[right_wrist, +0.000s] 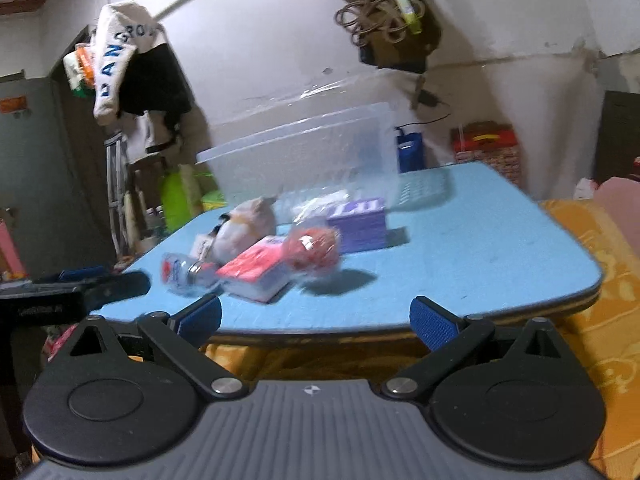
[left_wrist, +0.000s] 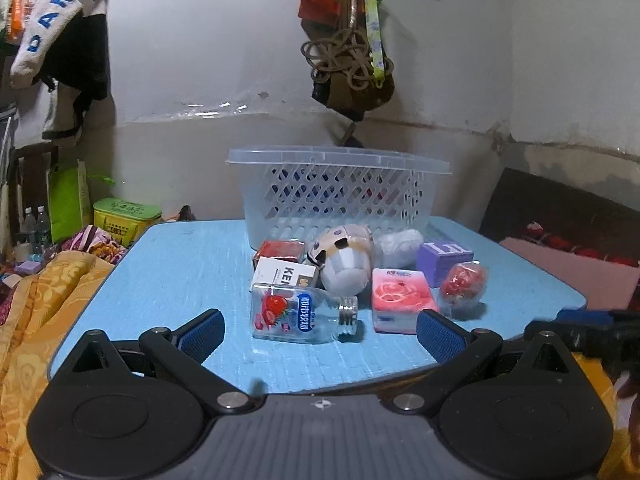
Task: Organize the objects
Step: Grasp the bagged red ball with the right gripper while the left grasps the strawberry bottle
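Note:
A clear plastic basket (left_wrist: 336, 196) stands at the back of a blue table (left_wrist: 180, 280). In front of it lie a strawberry-label bottle (left_wrist: 296, 316) on its side, a white box (left_wrist: 284, 274), a red box (left_wrist: 280, 250), a plush toy (left_wrist: 344, 260), a pink tissue pack (left_wrist: 400, 298), a purple box (left_wrist: 444, 260) and a red wrapped ball (left_wrist: 464, 282). My left gripper (left_wrist: 320, 330) is open and empty, just short of the bottle. My right gripper (right_wrist: 316, 320) is open and empty at the table's front edge, short of the pink pack (right_wrist: 256, 270) and red ball (right_wrist: 314, 252).
Orange bedding (left_wrist: 36, 320) lies left of the table and also to the right (right_wrist: 600, 280). Clothes (left_wrist: 60, 40) and a rope bundle (left_wrist: 344, 60) hang on the wall. A green box (left_wrist: 124, 216) sits at the far left. The left gripper (right_wrist: 80, 288) shows at the right view's left edge.

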Available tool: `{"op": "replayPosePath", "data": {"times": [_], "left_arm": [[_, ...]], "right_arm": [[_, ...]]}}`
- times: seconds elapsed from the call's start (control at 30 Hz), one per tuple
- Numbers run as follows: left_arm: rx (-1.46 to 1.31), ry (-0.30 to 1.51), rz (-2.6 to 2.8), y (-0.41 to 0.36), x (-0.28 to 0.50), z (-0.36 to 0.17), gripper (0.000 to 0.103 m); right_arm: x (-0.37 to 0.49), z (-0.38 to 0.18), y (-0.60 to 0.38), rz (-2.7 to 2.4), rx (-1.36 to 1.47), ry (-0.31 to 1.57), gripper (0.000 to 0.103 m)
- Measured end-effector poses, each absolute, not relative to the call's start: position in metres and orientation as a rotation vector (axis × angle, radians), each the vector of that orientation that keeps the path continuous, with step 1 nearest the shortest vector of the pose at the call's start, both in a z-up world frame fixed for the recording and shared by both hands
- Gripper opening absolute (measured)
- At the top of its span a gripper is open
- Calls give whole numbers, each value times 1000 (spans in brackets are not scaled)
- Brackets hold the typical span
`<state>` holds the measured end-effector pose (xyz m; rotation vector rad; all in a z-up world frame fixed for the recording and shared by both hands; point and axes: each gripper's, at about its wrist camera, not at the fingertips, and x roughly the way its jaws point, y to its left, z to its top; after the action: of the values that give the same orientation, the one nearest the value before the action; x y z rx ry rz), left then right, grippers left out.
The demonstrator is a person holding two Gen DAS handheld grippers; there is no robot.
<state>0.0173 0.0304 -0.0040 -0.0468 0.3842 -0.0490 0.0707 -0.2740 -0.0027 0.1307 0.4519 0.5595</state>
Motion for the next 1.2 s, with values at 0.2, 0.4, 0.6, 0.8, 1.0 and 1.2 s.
{"op": "replayPosePath", "data": {"times": [0.2, 0.4, 0.6, 0.8, 1.0, 1.2], "left_arm": [[-22, 491, -92, 35, 36, -5, 102], [-92, 544, -146, 47, 37, -5, 102], [-111, 660, -158, 57, 56, 7, 100], [-52, 748, -110, 49, 81, 11, 100], [-19, 766, -101, 42, 102, 0, 100], [-41, 756, -84, 48, 117, -13, 98]], "right_arm": [[75, 12, -282, 547, 158, 468, 103], [107, 26, -275, 579, 144, 606, 103], [127, 46, -253, 557, 68, 654, 103], [149, 28, -244, 616, 184, 733, 102], [154, 20, -227, 604, 71, 745, 92], [158, 11, -210, 575, -40, 747, 79]]}}
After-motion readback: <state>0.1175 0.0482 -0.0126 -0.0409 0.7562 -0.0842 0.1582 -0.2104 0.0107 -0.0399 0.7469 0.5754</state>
